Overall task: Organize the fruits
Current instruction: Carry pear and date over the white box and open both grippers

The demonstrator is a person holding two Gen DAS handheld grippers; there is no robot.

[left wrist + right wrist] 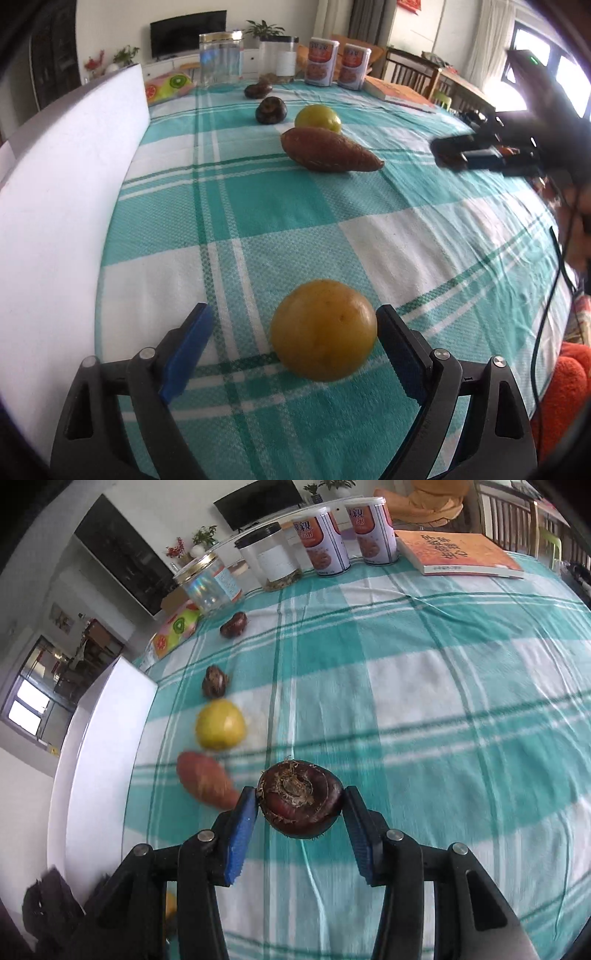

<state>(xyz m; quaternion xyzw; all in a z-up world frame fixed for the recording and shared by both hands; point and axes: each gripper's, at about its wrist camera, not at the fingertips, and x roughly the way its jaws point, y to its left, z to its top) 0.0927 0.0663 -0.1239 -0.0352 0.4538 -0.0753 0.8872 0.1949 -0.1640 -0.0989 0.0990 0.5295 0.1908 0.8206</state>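
My right claw (300, 806) grips a dark brown water chestnut (301, 799): both blue pads press its sides, and the chestnut sits clear above the checked teal-and-white cloth of the table (443, 709). My left claw (293, 332) stands wide open around a yellow-orange fruit (324, 329) that rests on the cloth; the right finger (397, 345) lies just beside or touching the fruit, I cannot tell which, and the left finger (188, 347) is apart from it. Farther along the table, a row of items runs away from the left claw: a sweet potato (328, 149) lying on its side, a yellow round fruit (317, 118) just behind it, then a second dark chestnut (270, 110) and a third (258, 89) beyond it, each apart from the next. In the right wrist view the same row lies to the left of the gripped chestnut, near the table's left edge. At the far end of the table stand a clear jar with a gold lid (221, 59), a clear jar with a black lid (279, 57) and two printed cans (338, 64) side by side, with an orange book (458, 554) lying flat to their right. A white foam board (70, 177) borders the left edge of the table.
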